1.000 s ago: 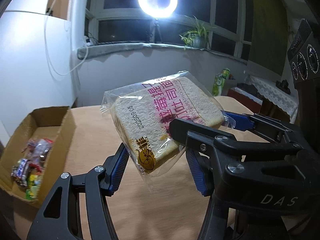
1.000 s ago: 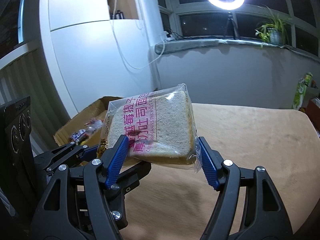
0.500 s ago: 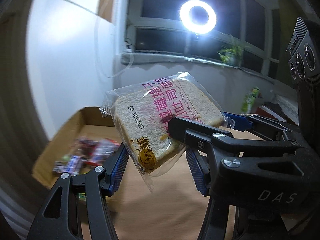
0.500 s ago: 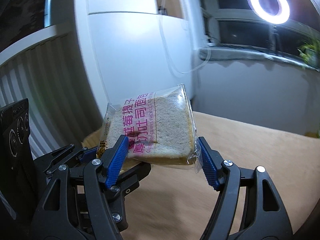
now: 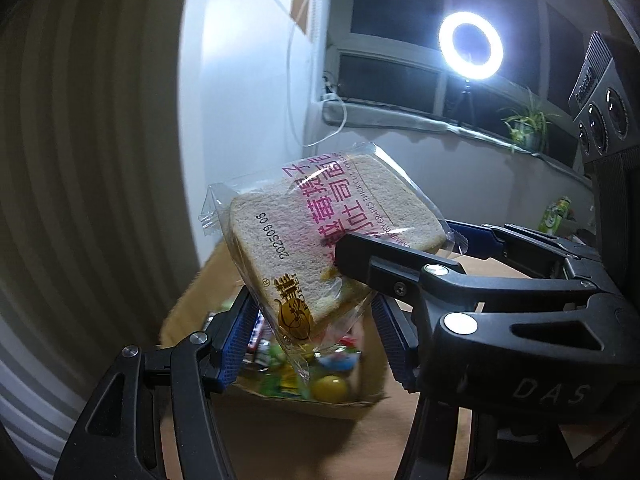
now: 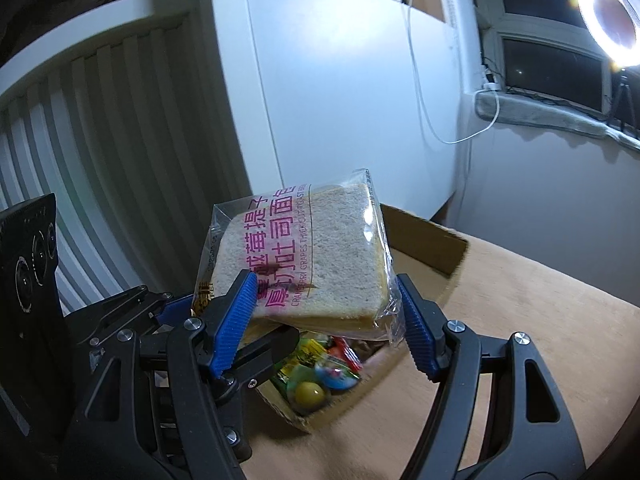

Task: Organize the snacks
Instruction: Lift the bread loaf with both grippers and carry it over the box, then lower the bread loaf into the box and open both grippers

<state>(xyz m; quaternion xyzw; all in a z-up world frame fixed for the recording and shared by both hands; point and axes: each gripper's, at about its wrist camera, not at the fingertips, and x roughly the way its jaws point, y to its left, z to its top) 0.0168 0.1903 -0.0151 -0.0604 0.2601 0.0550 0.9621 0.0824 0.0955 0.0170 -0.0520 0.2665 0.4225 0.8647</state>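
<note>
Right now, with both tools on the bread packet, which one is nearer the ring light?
Right. The right tool grips the bread packet on the side toward the ring light; the left tool grips its opposite corner, farther from the light.

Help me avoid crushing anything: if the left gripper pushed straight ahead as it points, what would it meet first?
Probably the snacks in the cardboard box, beyond the bread packet between its fingers; depth is unclear.

Tan table [image 6: 520,320] with an open cardboard box [image 6: 432,240] of mixed snacks [image 6: 320,372] at its edge.
</note>
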